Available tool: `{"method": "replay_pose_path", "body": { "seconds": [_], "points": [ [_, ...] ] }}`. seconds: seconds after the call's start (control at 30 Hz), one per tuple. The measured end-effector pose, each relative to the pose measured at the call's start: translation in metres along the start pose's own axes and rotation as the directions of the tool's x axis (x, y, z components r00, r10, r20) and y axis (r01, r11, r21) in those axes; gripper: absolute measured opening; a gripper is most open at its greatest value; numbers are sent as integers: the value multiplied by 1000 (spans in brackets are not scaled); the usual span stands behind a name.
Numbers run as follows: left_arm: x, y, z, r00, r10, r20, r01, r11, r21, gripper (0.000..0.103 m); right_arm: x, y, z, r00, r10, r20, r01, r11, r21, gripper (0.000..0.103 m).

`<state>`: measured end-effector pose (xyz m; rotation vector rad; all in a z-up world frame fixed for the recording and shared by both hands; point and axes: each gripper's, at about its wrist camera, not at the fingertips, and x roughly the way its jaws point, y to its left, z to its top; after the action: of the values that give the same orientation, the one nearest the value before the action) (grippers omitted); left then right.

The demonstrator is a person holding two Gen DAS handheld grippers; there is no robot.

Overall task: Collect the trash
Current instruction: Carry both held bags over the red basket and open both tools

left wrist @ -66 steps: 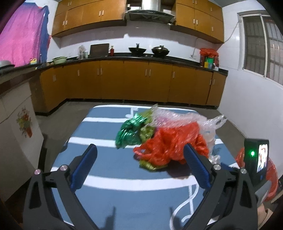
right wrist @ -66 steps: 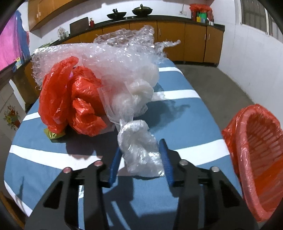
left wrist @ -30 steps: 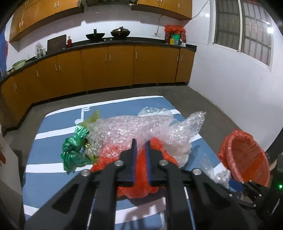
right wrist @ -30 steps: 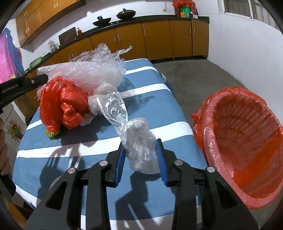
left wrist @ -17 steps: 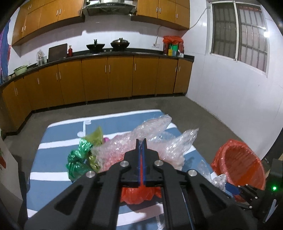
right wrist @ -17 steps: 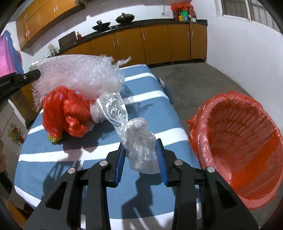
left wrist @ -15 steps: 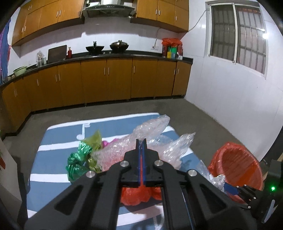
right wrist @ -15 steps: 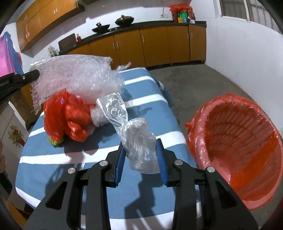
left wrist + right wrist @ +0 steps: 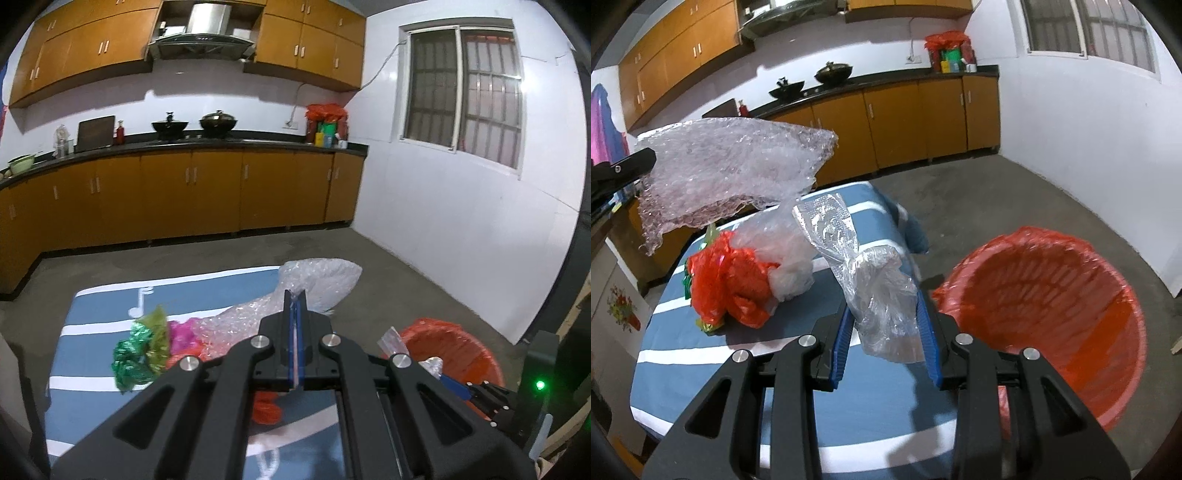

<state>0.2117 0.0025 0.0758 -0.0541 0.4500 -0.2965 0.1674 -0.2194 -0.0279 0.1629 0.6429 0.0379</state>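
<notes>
My left gripper point(image 9: 294, 314) has its jaws pinched tight on a bubble wrap sheet point(image 9: 731, 173), held up off the blue striped surface point(image 9: 879, 406). My right gripper point(image 9: 886, 339), jaws partway closed, clamps a clear plastic bag point(image 9: 882, 295) above the surface's edge, w/ the red bin point(image 9: 1052, 317) just to its right. Red bag point(image 9: 731, 288) & green wrapper point(image 9: 136, 354) lie on the surface.

**My two handheld grippers, up close**

My left gripper point(image 9: 294, 332) is matte black, built of angular linkage arms with triangular cut-outs, pinned by round silver screws. Its two fingers carry blue ribbed pads, seen edge-on at the centre of the frame. At lower right of that view I see a black box with a small green light. My right gripper point(image 9: 885, 332) has the same black linkage and silver screws across the bottom of its frame, with its blue ridged pads point(image 9: 842, 341) showing as broad strips.
</notes>
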Motion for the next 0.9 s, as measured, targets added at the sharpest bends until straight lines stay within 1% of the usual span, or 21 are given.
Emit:
{"method": "replay_pose_path", "body": {
  "seconds": [0.17,0.3,0.47,0.6,0.73,0.9],
  "points": [
    [-5,-29,1,998,-63,5,63,998,-2,3,-21,-25,5,998,-56,29,55,998,23,35],
    [0,-58,-1,994,-108,1,108,994,10,3,-40,-56,7,992,-117,51,113,992,64,35],
    [9,-92,-10,984,-176,-21,177,984,18,3,-57,-96,5,981,-186,57,177,976,126,35],
    [20,-119,-19,974,-224,-46,225,974,30,3,-65,-114,1,973,-226,54,216,966,144,35],
    [34,-141,-30,963,-257,-79,261,965,36,3,-70,-129,1,968,-247,52,236,958,164,35],
    [51,-157,-46,950,-287,-120,292,956,22,3,-72,-137,-1,966,-253,52,240,954,179,35]
  ]
}}
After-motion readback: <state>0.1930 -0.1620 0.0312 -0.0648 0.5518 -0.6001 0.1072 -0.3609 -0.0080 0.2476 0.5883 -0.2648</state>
